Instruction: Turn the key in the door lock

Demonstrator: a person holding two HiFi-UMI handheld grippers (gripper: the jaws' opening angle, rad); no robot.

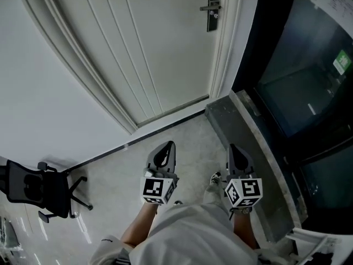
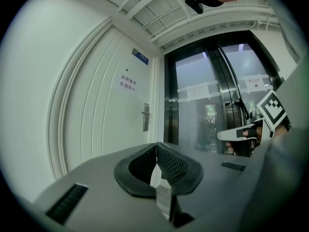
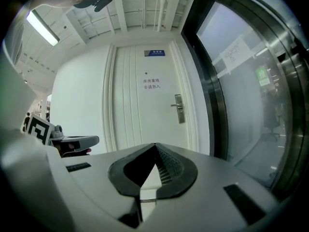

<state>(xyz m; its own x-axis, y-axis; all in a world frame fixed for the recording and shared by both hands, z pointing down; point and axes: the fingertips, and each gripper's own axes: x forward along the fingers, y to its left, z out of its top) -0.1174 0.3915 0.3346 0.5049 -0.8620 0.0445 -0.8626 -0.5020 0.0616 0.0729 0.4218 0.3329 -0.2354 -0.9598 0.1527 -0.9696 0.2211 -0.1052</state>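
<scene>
Both grippers are closed on nothing: the left gripper (image 1: pixel 167 148) and the right gripper (image 1: pixel 234 150) are held level and side by side, pointed at the door (image 1: pixel 138 48). This is judged a carrying pose, since the lock is not yet within reach. The lock plate (image 1: pixel 213 7) sits far ahead at the door's right edge, well apart from both grippers, and no key can be made out there.

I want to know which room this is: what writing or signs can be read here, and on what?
"库房重地 非请勿入": two small lines on the white door.
Blue plate above them: too small to read.
Paper notice on the glass wall: blurred, unreadable.
Green sign behind the glass: unreadable.
</scene>
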